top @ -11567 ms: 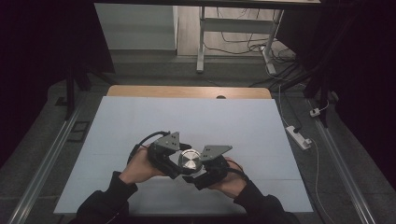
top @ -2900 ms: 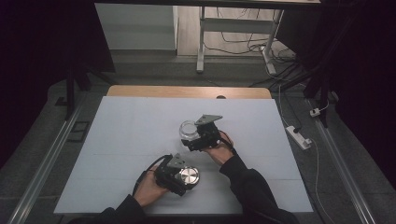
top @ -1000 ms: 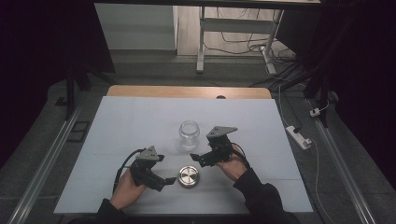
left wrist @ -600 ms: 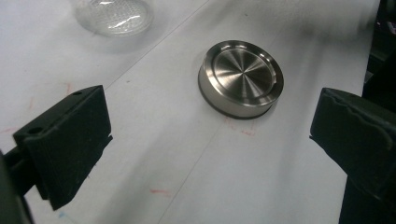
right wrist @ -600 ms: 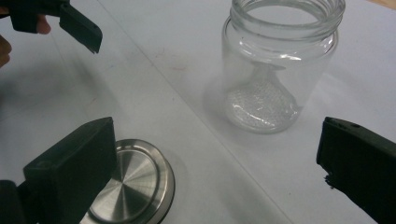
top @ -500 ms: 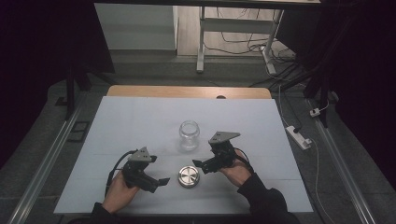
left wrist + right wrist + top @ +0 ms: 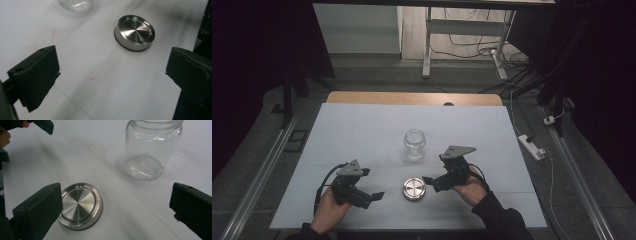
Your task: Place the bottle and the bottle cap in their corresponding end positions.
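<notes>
Black jaws on both my tongs are spread wide and grip nothing. My left gripper [image 7: 374,196] sits near-left on the white table top [image 7: 362,135], tips pointing right at the round brushed-steel lid [image 7: 414,189], close to it but apart. My right gripper [image 7: 432,181] sits just right of that lid, tips pointing left at it, also not touching. The lid lies flat between the two, near the front edge.

The clear glass jar [image 7: 414,145] stands upright and uncapped, just beyond the lid toward the far side, apart from it.

In the left gripper view the lid [image 7: 134,32] lies ahead between my released jaws, toward the right one; the jar base [image 7: 75,4] is cut off at the top edge. In the right gripper view the lid [image 7: 80,205] is partly covered by my own left-hand jaw, and the jar [image 7: 152,150] is cropped at its rim. My other gripper pokes in at the top left corner there, mostly out of frame.

My left hand [image 7: 328,212] and right hand [image 7: 472,186] are partly cut by the bottom edge in the high view.

Versus half a second ago: both grippers have drifted slightly, still flanking the lid; lid and jar unmoved. About three seconds ago my right gripper was at the jar and my left was on the lid; both are let go now.
</notes>
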Action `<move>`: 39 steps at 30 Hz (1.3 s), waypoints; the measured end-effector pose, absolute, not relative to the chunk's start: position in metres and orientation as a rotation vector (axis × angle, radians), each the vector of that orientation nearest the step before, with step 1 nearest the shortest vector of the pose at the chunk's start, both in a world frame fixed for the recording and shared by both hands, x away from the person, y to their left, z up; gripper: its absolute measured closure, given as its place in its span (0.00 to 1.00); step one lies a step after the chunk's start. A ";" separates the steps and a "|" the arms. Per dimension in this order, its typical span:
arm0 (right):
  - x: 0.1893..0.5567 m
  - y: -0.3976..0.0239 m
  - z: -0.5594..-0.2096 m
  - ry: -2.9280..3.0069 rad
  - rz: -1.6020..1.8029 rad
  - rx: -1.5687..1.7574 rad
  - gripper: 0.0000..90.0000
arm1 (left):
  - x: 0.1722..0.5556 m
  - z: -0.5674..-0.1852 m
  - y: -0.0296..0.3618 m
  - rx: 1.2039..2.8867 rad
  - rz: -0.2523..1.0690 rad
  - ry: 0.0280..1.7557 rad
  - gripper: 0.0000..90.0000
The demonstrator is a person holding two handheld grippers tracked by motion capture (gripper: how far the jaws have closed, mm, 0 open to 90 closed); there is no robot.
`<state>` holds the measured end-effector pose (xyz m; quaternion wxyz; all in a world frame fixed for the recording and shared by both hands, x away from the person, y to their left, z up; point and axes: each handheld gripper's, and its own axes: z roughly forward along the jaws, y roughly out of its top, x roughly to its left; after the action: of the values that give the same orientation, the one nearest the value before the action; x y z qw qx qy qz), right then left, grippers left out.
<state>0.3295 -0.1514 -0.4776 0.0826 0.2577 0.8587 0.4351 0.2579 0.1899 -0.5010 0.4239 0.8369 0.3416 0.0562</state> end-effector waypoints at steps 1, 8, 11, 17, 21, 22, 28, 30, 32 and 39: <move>0.329 -0.153 -0.477 2.563 1.298 0.771 0.00 | 0.257 -0.501 0.191 2.086 0.142 0.862 0.00; 0.322 -0.164 -0.477 2.546 1.293 0.778 0.00 | 0.251 -0.501 0.203 2.064 0.150 0.893 0.00; 0.319 -0.169 -0.476 2.537 1.285 0.778 0.00 | 0.248 -0.501 0.207 2.056 0.159 0.902 0.00; 0.314 -0.183 -0.474 2.507 1.285 0.794 0.00 | 0.241 -0.500 0.216 2.036 0.180 0.923 0.00; 0.310 -0.192 -0.473 2.491 1.285 0.817 0.00 | 0.237 -0.500 0.223 2.024 0.190 0.941 0.00; 0.309 -0.195 -0.473 2.488 1.281 0.819 0.00 | 0.236 -0.500 0.225 2.021 0.192 0.947 0.00; 0.303 -0.210 -0.474 2.465 1.266 0.854 0.00 | 0.229 -0.501 0.237 1.997 0.209 0.982 0.00; 0.301 -0.216 -0.474 2.457 1.264 0.866 0.00 | 0.226 -0.502 0.241 1.990 0.214 0.992 0.00; 0.299 -0.222 -0.475 2.445 1.260 0.880 0.00 | 0.223 -0.502 0.245 1.982 0.219 1.005 0.00; 0.290 -0.240 -0.478 2.406 1.234 0.926 0.00 | 0.214 -0.504 0.257 1.959 0.230 1.044 0.00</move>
<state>0.2904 -0.2403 -0.4776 0.1414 0.3208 0.8333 0.4274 0.2139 0.2573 -0.5043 0.4395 0.7885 0.4203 0.0925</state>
